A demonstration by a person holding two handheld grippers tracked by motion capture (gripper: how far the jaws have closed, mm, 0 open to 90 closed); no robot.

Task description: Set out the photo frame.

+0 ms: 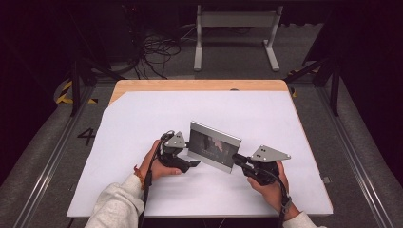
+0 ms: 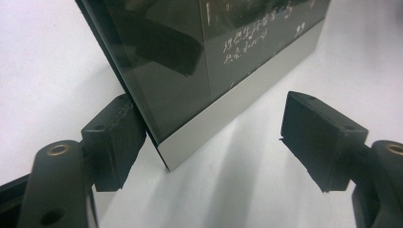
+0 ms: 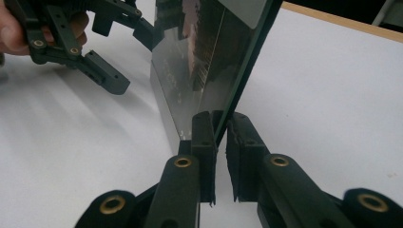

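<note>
Silver-framed dark panel [image 1: 214, 146]: stood upright on white sheet [image 1: 142, 118], between left gripper [image 1: 190, 163] and right gripper [image 1: 236, 158]. Left gripper view: jaws held wide; panel corner [image 2: 190, 95] against one finger [image 2: 114, 142]. Right gripper view: panel edge [image 3: 209, 71] is pinched by closed fingers [image 3: 204, 142].

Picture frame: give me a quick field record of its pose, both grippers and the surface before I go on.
object: picture frame, silver border, dark glossy front
pose: upright on its lower edge, leaning slightly
surface: white sheet on wooden table
right gripper: shut on the frame's end edge
left gripper: open, frame's corner between the jaws; one pad at its back, the other apart
</note>
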